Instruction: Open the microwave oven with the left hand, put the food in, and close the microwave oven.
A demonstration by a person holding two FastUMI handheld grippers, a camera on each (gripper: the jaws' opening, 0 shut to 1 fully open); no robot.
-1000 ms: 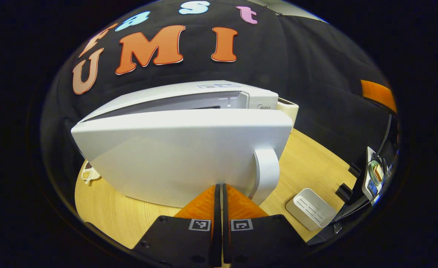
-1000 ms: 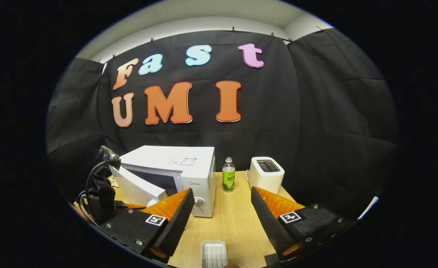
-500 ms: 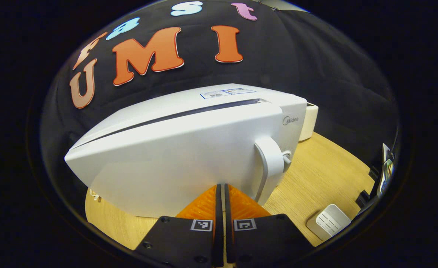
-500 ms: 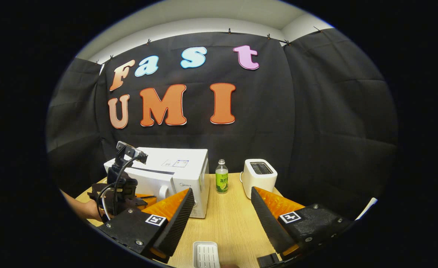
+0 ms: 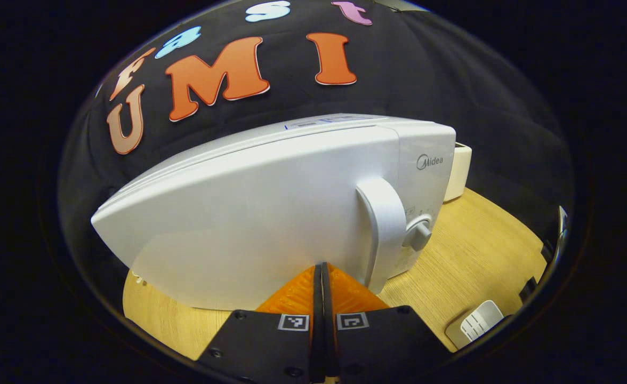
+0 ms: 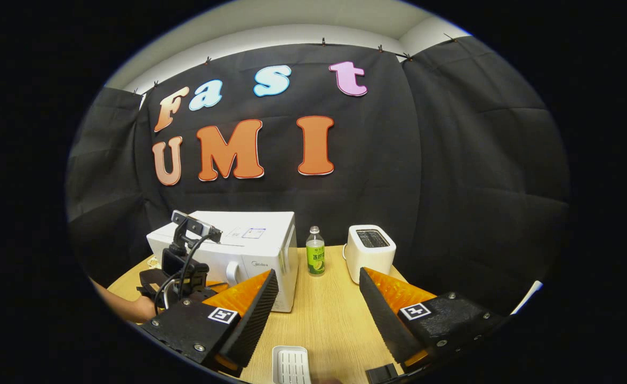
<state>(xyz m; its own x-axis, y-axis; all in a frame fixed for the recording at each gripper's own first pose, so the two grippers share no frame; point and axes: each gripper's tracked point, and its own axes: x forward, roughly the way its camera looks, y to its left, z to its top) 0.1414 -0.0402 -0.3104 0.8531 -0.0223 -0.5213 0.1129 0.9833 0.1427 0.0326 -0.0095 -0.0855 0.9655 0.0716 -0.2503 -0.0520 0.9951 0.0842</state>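
The white microwave oven stands close before my left gripper, its door flush with the body. My left gripper is shut, its tips pressed against the lower door face just left of the white door handle. A round knob sits right of the handle. In the right gripper view the microwave oven sits at the table's back left with the left gripper in front of it. My right gripper hangs open over the table with nothing between its fingers.
A green-labelled bottle and a white toaster stand right of the microwave on the wooden table. A small white ribbed tray lies near the front edge, the same tray low right in the left gripper view.
The microwave door has swung from partly open to flush against the body, pushed by my shut left gripper. My right gripper has stayed open, drifting slightly.
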